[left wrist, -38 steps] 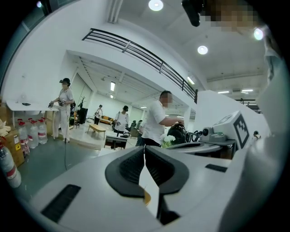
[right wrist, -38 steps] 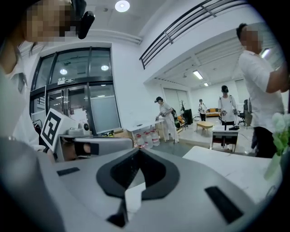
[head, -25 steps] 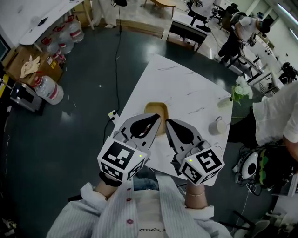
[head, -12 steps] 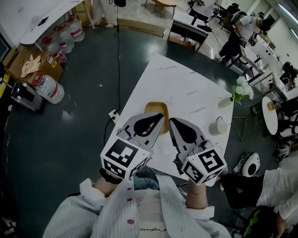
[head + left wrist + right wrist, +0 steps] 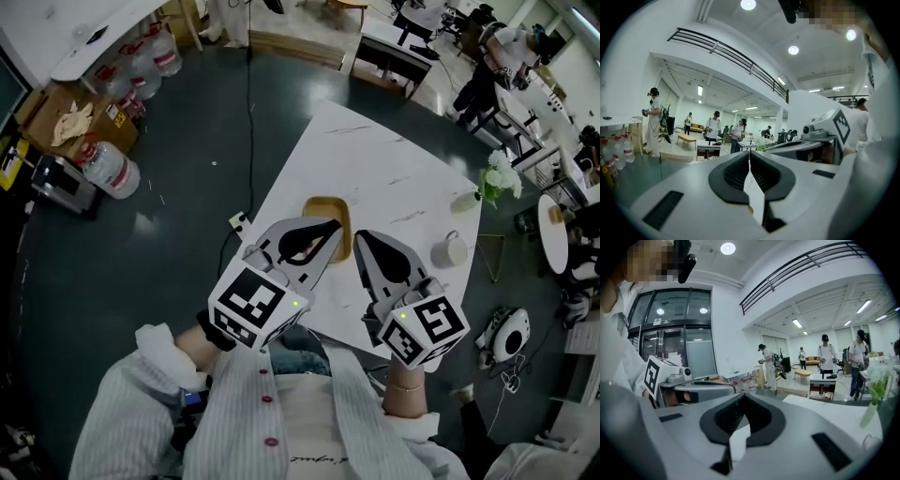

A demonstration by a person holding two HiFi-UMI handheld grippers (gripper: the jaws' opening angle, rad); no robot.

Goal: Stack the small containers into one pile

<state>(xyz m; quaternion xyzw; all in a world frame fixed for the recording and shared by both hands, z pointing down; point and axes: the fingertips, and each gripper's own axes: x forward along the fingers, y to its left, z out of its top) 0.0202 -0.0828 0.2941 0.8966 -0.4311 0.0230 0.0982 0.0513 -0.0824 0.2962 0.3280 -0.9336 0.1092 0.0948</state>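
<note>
White marble bench (image 5: 375, 173) bears one tan container (image 5: 326, 210), seen at the tips of your left gripper (image 5: 330, 228) and just left of your right gripper (image 5: 361, 238), fingers pressed together on both, nothing held.

The surface (image 5: 375, 178) is showing a smooth white marble-look finish with faint grey veins. At 12 o'clock from the left gripper (image 5: 336, 226), a small container (image 5: 323, 208) is looking matt and tan, like wood or bamboo. At 2 o'clock, a white mug (image 5: 448, 251) is gleaming like glazed ceramic. The left gripper and the right gripper (image 5: 359, 235) are wearing pale grey matt plastic shells, with black ribbed rubbery pads (image 5: 731, 173) lining the jaws. The dark floor (image 5: 141, 244) is shining glossy, reflecting lights. The person's shirt (image 5: 309, 422) is looking like striped woven cloth.
</note>
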